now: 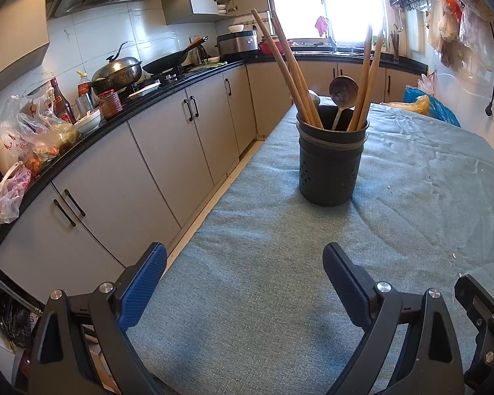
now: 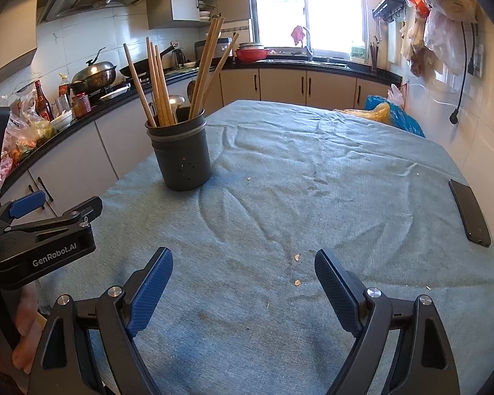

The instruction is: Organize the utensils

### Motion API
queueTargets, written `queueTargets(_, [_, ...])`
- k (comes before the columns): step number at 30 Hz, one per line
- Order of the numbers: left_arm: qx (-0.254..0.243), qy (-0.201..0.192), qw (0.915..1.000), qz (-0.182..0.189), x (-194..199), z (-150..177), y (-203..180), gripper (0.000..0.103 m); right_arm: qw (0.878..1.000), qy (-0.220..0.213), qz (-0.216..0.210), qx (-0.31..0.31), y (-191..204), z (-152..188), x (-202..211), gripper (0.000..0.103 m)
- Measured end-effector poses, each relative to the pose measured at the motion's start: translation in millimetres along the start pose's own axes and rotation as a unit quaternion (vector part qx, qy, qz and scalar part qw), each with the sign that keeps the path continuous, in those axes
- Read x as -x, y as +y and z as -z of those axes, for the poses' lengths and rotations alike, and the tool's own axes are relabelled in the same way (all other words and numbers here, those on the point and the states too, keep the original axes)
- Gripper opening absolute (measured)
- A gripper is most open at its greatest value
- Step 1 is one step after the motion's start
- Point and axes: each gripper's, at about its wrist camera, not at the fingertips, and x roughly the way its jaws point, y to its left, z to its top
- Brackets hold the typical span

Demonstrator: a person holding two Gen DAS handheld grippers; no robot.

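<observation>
A dark perforated utensil holder (image 1: pixel 329 164) stands upright on the blue-grey tablecloth (image 1: pixel 263 279), also in the right wrist view (image 2: pixel 181 161). It holds several wooden chopsticks (image 1: pixel 288 69) and two metal spoons (image 1: pixel 342 90). My left gripper (image 1: pixel 245 260) is open and empty, low over the cloth in front of the holder. My right gripper (image 2: pixel 243 265) is open and empty over the cloth, to the right of the holder. The left gripper also shows at the left edge of the right wrist view (image 2: pixel 49 204).
A black phone (image 2: pixel 469 212) lies at the table's right edge. A blue and yellow bag (image 2: pixel 388 113) sits at the far right corner. A crowded kitchen counter (image 1: pixel 122 112) with pans, bottles and bags runs along the left. Crumbs (image 2: pixel 296 270) dot the cloth.
</observation>
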Motion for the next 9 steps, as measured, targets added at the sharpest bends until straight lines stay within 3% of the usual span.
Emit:
queueTargets(6, [-0.009,-0.014,0.9999,-0.004,5,1,-5,0.095,1.000,0.003,0.007,-0.014,-20,0,3,0.091])
queueTargets(9, [-0.020,-0.017,0.9996,0.010,10,0,-14,0.095,0.998,0.006,0.043,-0.036,-56,-1,7,0.094])
